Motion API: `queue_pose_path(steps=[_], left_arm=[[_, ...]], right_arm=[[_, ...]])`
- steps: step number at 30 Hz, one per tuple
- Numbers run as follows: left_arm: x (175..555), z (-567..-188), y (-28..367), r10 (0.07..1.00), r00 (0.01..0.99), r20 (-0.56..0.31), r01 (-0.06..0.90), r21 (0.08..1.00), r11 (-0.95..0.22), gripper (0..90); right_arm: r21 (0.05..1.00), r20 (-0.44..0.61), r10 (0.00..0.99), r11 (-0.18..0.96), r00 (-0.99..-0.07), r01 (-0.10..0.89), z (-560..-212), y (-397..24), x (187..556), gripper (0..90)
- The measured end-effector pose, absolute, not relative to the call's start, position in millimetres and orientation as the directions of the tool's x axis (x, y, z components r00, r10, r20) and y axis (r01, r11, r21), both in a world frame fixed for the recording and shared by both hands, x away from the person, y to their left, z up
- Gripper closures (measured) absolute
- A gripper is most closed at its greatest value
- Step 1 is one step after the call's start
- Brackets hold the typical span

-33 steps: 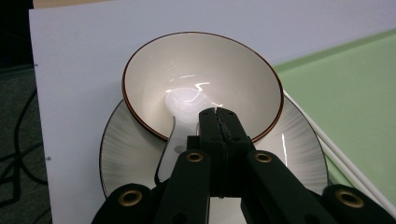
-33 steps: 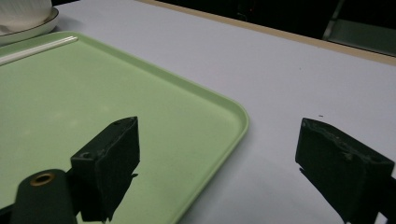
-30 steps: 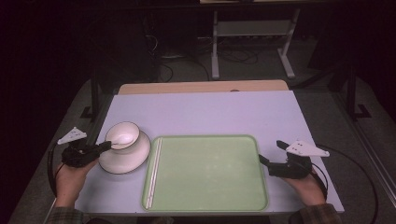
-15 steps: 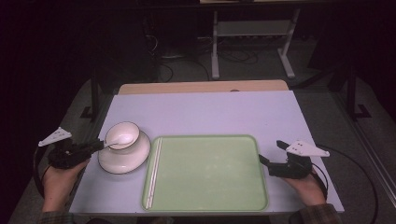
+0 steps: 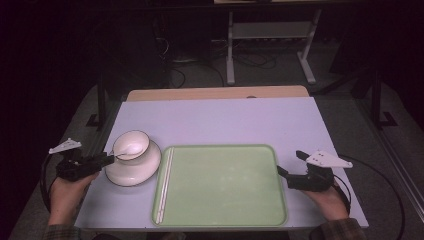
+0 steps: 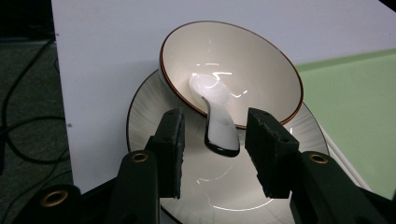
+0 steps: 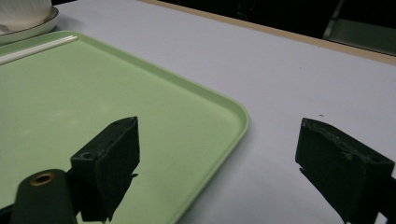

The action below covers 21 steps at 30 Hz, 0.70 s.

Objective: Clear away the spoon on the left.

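High view first: green tray (image 5: 220,185) lying centre, chopsticks (image 5: 164,184) along its left edge. Left of tray, bowl (image 5: 131,145) on plate (image 5: 133,170). Spoon (image 6: 215,114) now resting inside, released; left gripper (image 6: 214,144) just opening, spoon handle between, untouched. Right gripper (image 7: 219,158) agape beside tray.

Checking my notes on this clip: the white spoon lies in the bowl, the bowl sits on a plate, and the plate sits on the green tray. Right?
Not quite. The plate sits on the table, beside the tray, as the high view shows. The spoon does lie in the bowl on that plate.
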State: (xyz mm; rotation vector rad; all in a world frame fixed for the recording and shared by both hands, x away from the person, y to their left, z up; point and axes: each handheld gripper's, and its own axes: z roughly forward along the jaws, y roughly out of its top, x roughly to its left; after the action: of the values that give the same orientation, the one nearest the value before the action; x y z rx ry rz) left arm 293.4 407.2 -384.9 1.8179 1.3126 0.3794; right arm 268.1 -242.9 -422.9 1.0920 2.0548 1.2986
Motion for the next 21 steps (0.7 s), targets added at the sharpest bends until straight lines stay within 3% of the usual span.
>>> queue_pose_path(steps=[10, 21], left_arm=[[294.6, -386.9, 407.2, 0.879, 0.413, -0.237, 0.642, 0.761, -0.096, 72.5], [293.9, -384.0, 403.4, 0.870, 0.441, -0.220, 0.624, 0.772, -0.122, 75.6]], right_arm=[[0.896, 0.024, 0.821, 0.235, -0.570, 0.376, -423.1, -242.8, 268.2, 13.0], [0.897, 0.024, 0.822, 0.234, -0.569, 0.375, -423.0, -243.1, 268.2, 13.0]])
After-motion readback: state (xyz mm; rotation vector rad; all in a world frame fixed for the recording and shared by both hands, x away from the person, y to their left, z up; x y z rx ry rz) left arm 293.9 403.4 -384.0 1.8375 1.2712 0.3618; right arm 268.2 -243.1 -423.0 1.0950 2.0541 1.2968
